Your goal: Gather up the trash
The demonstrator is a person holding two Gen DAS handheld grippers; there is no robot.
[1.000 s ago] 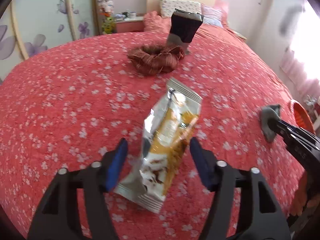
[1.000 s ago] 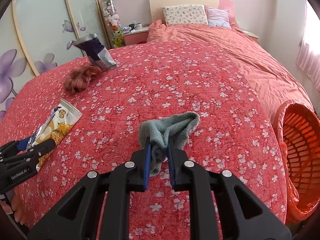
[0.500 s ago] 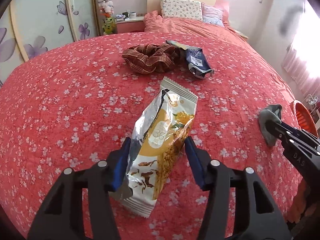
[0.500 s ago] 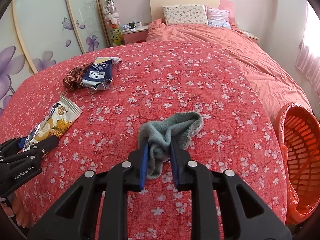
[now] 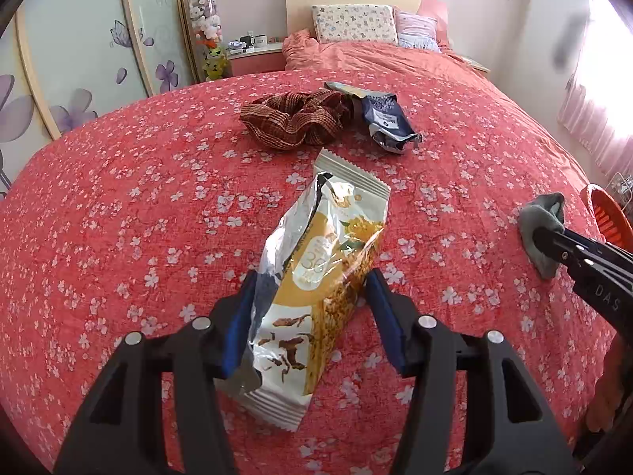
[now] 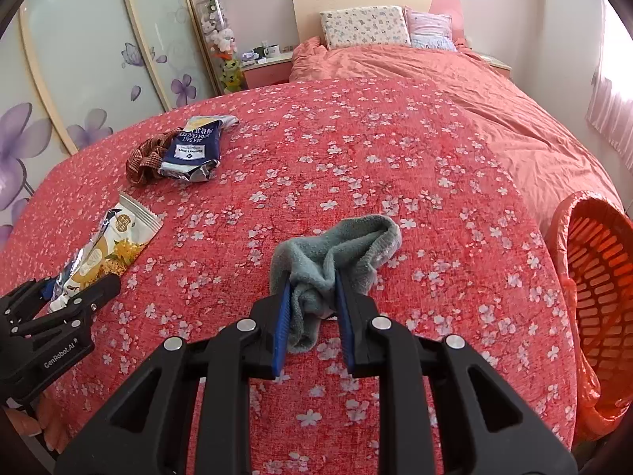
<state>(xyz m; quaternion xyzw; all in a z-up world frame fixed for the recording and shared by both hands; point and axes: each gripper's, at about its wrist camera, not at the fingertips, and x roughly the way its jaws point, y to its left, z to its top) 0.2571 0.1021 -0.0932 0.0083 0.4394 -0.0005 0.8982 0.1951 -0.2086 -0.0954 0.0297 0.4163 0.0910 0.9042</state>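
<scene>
Wrapper (image 5: 316, 277) lies on the bed (image 5: 118, 217), nearer than the scarf (image 5: 296, 124), clamped between the left tool (image 5: 310, 316) pads for lifting. Right tool (image 6: 312, 308) is clamped on a sock (image 6: 336, 249), beside the basket (image 6: 593, 297).

both wrist views close, angled down; share bed (image 5: 118, 206), headboard (image 6: 356, 4).

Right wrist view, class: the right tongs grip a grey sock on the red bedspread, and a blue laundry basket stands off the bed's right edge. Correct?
One slip: the basket is orange, not blue, as the right wrist view shows. The right tongs do grip the grey sock on the red bedspread.
</scene>
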